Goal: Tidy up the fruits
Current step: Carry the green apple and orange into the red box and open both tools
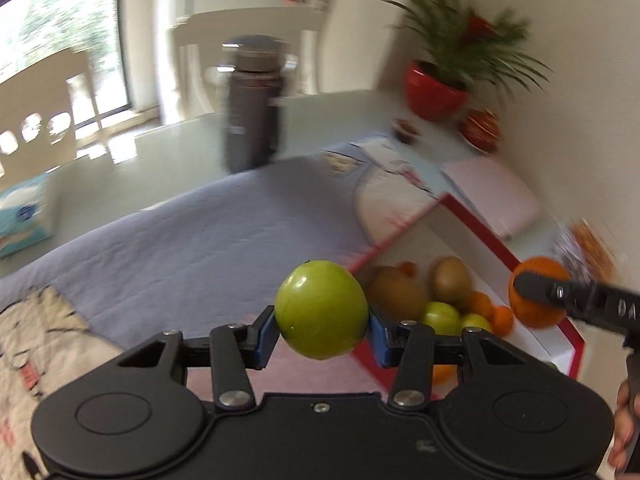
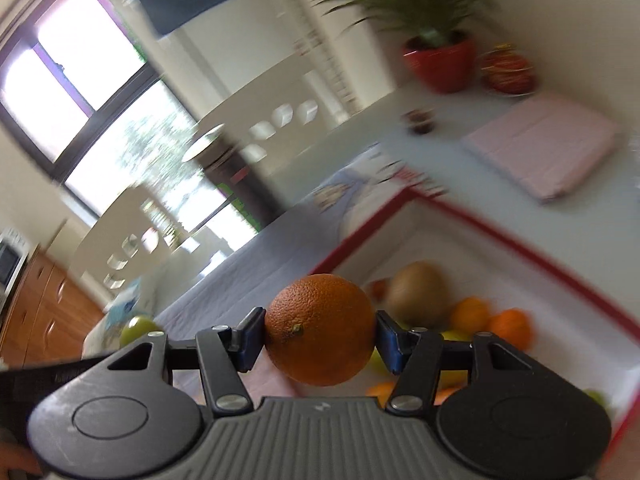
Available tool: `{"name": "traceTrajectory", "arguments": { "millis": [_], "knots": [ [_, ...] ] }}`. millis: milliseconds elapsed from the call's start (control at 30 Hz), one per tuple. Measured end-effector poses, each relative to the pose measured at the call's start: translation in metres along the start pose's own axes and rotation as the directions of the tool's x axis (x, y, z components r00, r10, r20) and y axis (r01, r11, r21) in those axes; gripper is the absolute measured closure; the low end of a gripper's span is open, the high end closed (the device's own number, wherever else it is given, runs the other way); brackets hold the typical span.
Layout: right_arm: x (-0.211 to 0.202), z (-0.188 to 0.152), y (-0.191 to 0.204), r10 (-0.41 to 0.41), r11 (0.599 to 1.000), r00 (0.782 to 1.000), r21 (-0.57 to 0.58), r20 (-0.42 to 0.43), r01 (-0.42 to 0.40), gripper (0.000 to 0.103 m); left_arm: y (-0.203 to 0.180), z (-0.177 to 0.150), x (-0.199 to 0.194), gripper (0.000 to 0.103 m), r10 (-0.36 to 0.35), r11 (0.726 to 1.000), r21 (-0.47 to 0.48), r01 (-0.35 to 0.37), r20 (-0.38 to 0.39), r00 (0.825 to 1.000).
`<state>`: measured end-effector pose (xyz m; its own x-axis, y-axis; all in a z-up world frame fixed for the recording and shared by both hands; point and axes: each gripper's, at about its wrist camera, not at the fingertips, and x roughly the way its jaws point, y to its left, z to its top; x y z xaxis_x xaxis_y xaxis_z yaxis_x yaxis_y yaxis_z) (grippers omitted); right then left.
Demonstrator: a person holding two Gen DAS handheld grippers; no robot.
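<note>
My left gripper (image 1: 322,330) is shut on a green apple (image 1: 321,309) and holds it above the purple cloth (image 1: 180,240), just left of the red-rimmed white box (image 1: 484,232). My right gripper (image 2: 320,338) is shut on an orange (image 2: 320,328) over the box's (image 2: 520,240) near left corner. The orange (image 1: 536,280) and the right gripper's finger also show at the right of the left wrist view. The box holds kiwis (image 1: 448,278), small oranges (image 2: 510,326) and green apples (image 1: 440,316). The green apple shows at the left of the right wrist view (image 2: 138,328).
A dark bottle (image 1: 254,108) stands at the back of the table. A red potted plant (image 1: 436,88), a red ornament (image 1: 480,128) and a pink pad (image 1: 496,196) are at the back right. A blue tissue pack (image 1: 24,216) lies at the left. White chairs stand behind.
</note>
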<state>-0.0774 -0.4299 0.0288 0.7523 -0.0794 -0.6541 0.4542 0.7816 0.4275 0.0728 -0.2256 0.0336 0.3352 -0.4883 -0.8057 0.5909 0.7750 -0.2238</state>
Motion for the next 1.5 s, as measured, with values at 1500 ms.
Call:
{"name": "traceTrajectory", "arguments": {
  "millis": [1500],
  "knots": [
    [-0.061, 0.006, -0.104, -0.236, 0.971, 0.97, 0.015, -0.055, 0.237, 0.005, -0.11, -0.026, 0.021, 0.014, -0.013, 1.0, -0.001, 0.013, -0.207, 0.978]
  ]
}}
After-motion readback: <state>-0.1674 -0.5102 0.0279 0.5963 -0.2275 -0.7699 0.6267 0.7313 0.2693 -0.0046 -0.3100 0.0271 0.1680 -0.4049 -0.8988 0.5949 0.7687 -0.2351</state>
